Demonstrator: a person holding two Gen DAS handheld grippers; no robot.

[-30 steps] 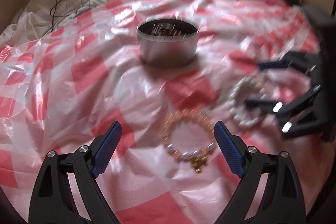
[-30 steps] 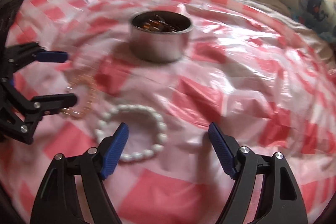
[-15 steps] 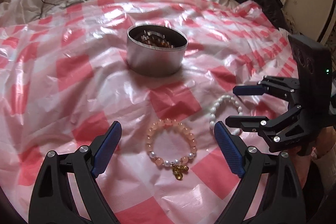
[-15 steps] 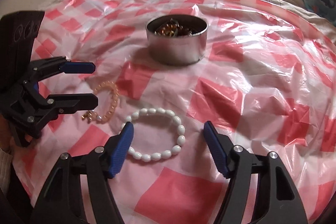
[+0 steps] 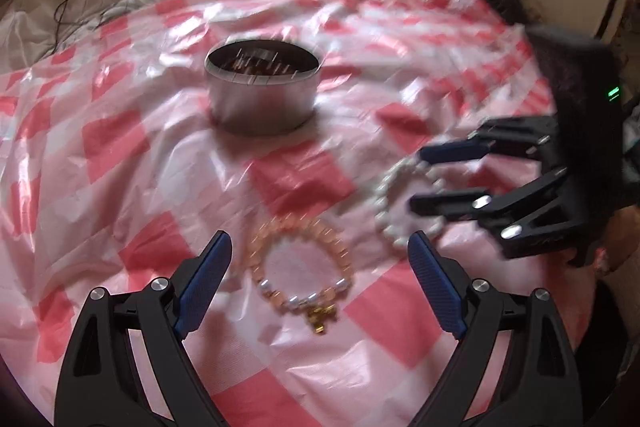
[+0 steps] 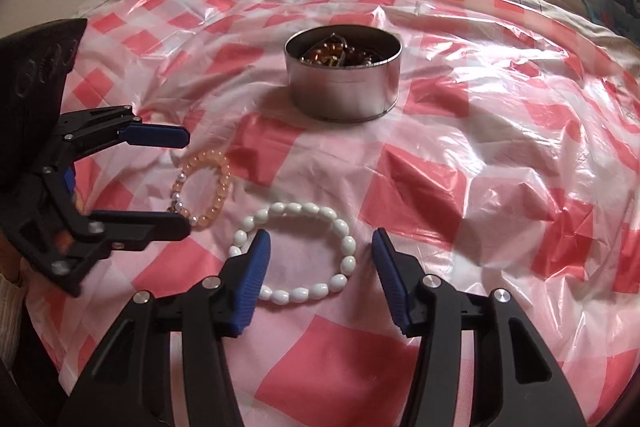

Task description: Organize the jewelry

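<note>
the right gripper point(image 6: 320, 263), jaws just closing but apart, straddles the white bracelet point(image 6: 296, 253) on the checked sheet point(image 6: 460, 187); it probably needs one beaded side only. left gripper point(image 5: 316, 279) gapes over the peach bracelet point(image 5: 300, 263), tin point(image 6: 342, 75) beyond.

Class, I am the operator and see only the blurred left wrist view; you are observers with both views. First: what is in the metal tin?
Observer: The right wrist view shows amber-brown beads in the metal tin.
Operator: Does the right tool grip the white bracelet?
Observer: No. The right tool has just been closing, but the white bracelet lies flat, mostly between its open jaws, not pressed.
Operator: What shape are its beads?
Observer: Oval.
</note>
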